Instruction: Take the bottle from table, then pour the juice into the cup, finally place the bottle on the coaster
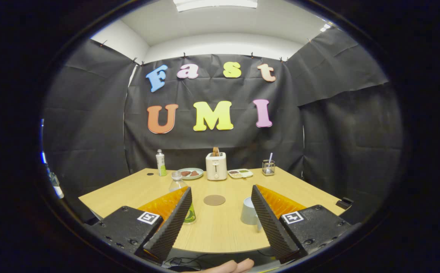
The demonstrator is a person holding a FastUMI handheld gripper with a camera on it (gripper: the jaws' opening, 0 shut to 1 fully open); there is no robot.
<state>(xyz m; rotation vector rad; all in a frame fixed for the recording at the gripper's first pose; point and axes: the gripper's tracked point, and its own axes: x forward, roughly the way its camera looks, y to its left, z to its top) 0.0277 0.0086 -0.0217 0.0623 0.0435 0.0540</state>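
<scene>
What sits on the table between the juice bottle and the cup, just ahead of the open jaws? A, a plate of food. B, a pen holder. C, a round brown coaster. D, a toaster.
C: the round brown coaster lies flat on the table between the bottle and the cup, just beyond the open gripper; the toaster stands farther back by the wall.

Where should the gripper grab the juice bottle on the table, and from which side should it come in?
Grip the bottle around its clear body, below the cap, coming in level from the near table edge. It stands upright, partly behind the left finger, so the open gripper should probably shift left first. The cup stands well clear on the other side.
</scene>
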